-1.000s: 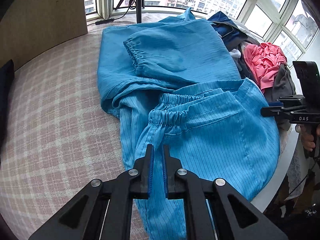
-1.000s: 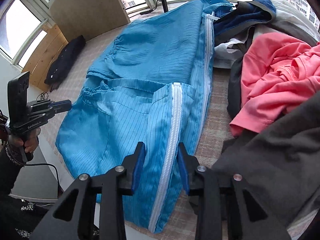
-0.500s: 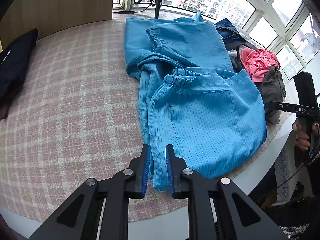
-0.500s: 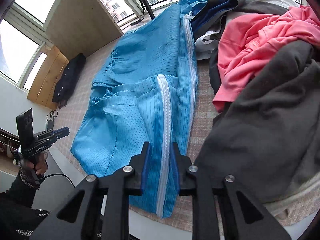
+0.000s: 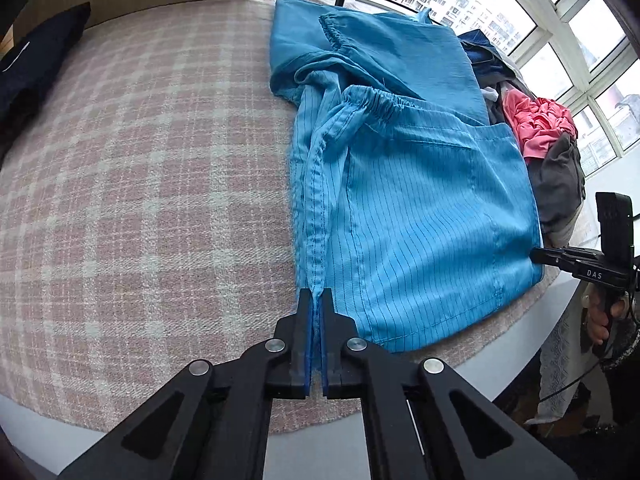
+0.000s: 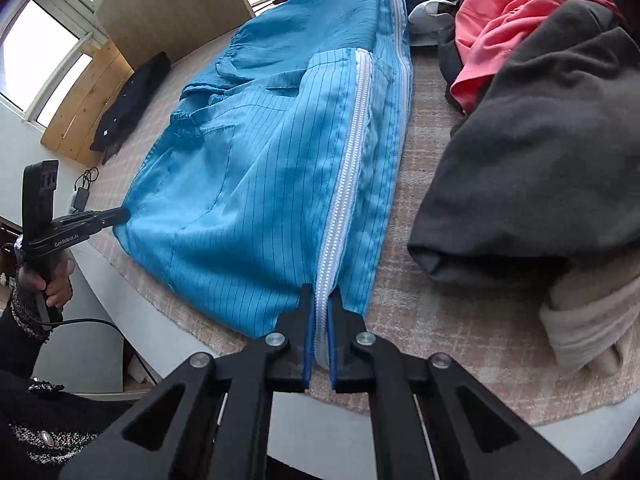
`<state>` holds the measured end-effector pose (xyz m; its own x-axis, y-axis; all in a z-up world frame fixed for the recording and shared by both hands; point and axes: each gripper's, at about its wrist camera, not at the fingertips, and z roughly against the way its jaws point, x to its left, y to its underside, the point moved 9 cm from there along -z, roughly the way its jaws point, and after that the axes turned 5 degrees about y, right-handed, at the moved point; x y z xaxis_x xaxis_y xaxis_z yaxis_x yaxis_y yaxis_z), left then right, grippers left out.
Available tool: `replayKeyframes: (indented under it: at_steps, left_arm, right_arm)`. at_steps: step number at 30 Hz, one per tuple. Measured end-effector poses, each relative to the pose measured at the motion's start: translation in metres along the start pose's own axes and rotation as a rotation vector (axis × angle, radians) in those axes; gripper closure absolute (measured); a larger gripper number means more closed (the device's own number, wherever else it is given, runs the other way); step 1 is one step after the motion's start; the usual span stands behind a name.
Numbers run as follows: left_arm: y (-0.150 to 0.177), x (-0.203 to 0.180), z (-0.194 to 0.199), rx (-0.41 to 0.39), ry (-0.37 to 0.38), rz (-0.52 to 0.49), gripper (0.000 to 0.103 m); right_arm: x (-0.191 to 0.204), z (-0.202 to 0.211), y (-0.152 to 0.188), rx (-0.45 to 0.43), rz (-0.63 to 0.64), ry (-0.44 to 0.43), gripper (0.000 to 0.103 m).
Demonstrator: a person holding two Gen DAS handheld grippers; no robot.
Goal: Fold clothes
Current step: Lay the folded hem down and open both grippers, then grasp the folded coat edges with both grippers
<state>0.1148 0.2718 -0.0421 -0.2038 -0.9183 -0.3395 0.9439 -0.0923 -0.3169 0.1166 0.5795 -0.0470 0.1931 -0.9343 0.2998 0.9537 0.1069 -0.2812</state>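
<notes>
A blue pinstriped garment (image 5: 420, 208) lies folded on the pink checked cover (image 5: 140, 160), its hem at the near edge. My left gripper (image 5: 316, 292) is closing on the seamed left corner of that hem, and its pads press on the cloth. The same garment (image 6: 248, 184) has a white zipper (image 6: 348, 168) running along its right side. My right gripper (image 6: 322, 288) is closing on the zipper's lower end and pinches it. Each gripper shows at the hem in the other's view: the right gripper (image 5: 534, 254) and the left gripper (image 6: 124, 213).
A pile of clothes sits right of the blue garment: a pink one (image 6: 500, 28), a dark grey one (image 6: 540, 140) and a beige one (image 6: 592, 316). A dark item (image 5: 36, 60) lies far left. The surface's rounded edge (image 5: 500, 344) runs just below the hem. Windows lie behind.
Both grippers drew back toward the near edge along the garment and shut on its hem corners, the left on the seam, the right on the zipper end.
</notes>
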Motion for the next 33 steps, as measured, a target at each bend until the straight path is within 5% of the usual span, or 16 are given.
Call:
replayKeyframes:
  at_steps: [4,8,12,16,19,24,27,30,31,33]
  left_arm:
    - [-0.004,-0.003,0.01,-0.029,-0.044,-0.065,0.094]
    - [-0.005,-0.01,0.041,-0.101,-0.057,-0.169,0.094]
    - [0.013,-0.052,0.032,-0.037,-0.031,-0.465,0.082]
    - [0.03,-0.082,-0.004,0.078,-0.06,-0.715,0.074]
    - [0.033,-0.083,-0.025,0.147,-0.079,-0.795,0.069]
    - [0.027,-0.082,-0.032,0.175,-0.086,-0.843,0.057]
    - [0.024,-0.082,-0.033,0.185,-0.078,-0.836,0.059]
    - [0.021,-0.085,-0.033,0.191,-0.05,-0.817,0.091]
    - [0.018,-0.087,-0.032,0.188,-0.049,-0.811,0.097]
    - [0.013,-0.091,-0.029,0.176,-0.05,-0.814,0.101]
  right_arm:
    - [0.0,-0.002,0.006,0.021,-0.001,0.002,0.095]
    - [-0.003,0.026,0.005,-0.056,0.005,0.064,0.089]
    - [0.031,0.036,0.014,-0.08,0.274,0.133,0.087]
    - [0.069,0.013,0.034,-0.007,0.578,0.188,0.061]
    - [0.078,-0.01,0.046,0.038,0.774,0.274,0.06]
    - [0.066,-0.021,0.035,0.075,0.798,0.302,0.06]
    - [0.059,-0.019,0.031,0.096,0.764,0.274,0.06]
    - [0.052,-0.02,0.03,0.111,0.739,0.264,0.064]
    - [0.052,-0.019,0.029,0.108,0.729,0.259,0.068]
    - [0.05,-0.017,0.027,0.126,0.722,0.252,0.092]
